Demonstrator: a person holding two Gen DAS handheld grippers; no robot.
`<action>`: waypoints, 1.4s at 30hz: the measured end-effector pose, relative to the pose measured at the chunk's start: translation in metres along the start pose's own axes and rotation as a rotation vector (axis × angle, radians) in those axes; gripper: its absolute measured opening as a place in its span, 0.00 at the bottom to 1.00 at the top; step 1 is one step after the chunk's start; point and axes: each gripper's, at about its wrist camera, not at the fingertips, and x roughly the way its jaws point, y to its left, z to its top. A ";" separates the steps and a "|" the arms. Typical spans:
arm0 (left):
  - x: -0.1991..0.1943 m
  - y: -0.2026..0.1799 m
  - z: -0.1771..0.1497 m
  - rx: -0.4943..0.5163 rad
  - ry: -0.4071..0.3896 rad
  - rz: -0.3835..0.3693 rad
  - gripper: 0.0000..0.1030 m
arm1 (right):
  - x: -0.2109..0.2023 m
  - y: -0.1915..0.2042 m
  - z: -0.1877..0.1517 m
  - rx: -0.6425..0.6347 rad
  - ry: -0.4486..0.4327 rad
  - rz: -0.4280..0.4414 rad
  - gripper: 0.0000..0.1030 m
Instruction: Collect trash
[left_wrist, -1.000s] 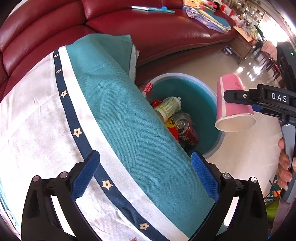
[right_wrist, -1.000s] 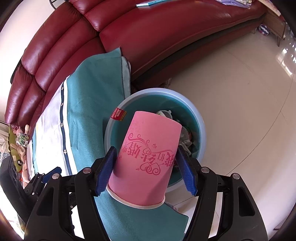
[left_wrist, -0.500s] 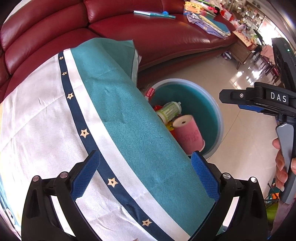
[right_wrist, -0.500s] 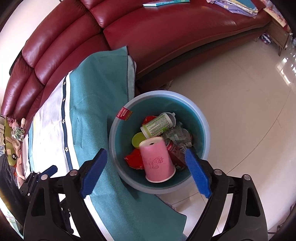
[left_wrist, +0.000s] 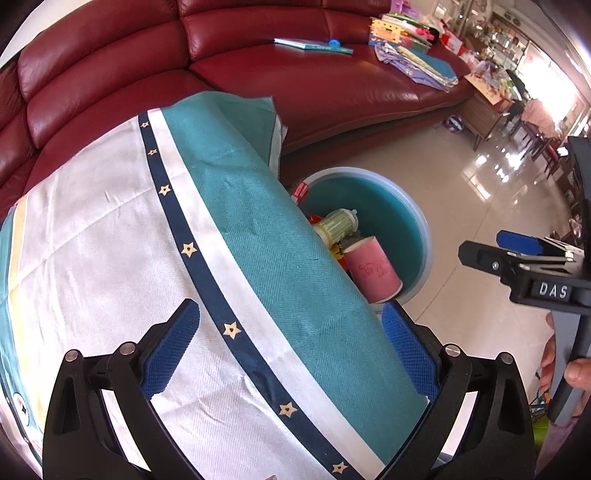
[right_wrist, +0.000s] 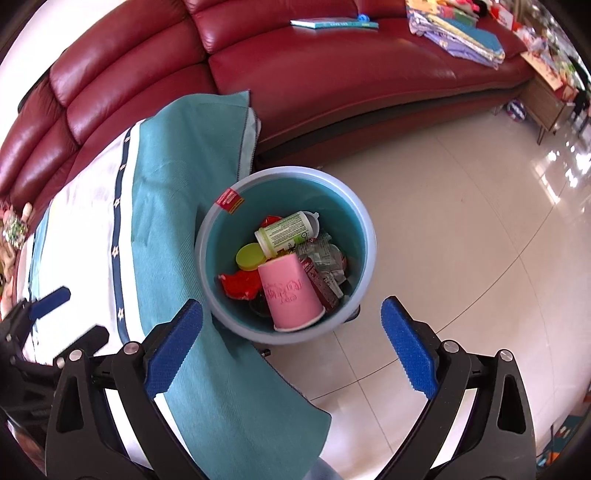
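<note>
A pink paper cup (right_wrist: 291, 293) lies upside down in the blue bin (right_wrist: 364, 225) on the floor, on top of a green-labelled bottle (right_wrist: 286, 233), a yellow lid, red wrappers and crumpled foil. The cup (left_wrist: 373, 267) and bin (left_wrist: 421, 229) also show in the left wrist view, past the table's edge. My right gripper (right_wrist: 291, 349) is open and empty above the bin's near side; it shows from the side in the left wrist view (left_wrist: 517, 251). My left gripper (left_wrist: 291, 347) is open and empty over the tablecloth.
A teal, white and navy starred tablecloth (left_wrist: 155, 280) covers the table and hangs beside the bin. A red leather sofa (right_wrist: 332, 74) curves behind, with a book (right_wrist: 334, 24) and folded cloths on it. Cream tiled floor (right_wrist: 461, 206) lies right of the bin.
My right gripper opened and let go of the pink cup, which dropped into the bin and settled upside down. Both grippers have drawn back a little from the bin.
</note>
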 end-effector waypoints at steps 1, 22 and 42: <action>-0.004 0.000 -0.004 -0.004 -0.003 0.003 0.96 | -0.004 0.003 -0.006 -0.018 -0.007 -0.004 0.91; -0.060 -0.020 -0.073 -0.017 -0.064 0.037 0.96 | -0.059 0.008 -0.096 -0.081 -0.096 -0.018 0.93; -0.062 -0.024 -0.088 -0.031 -0.064 0.061 0.96 | -0.063 0.007 -0.110 -0.086 -0.108 0.024 0.93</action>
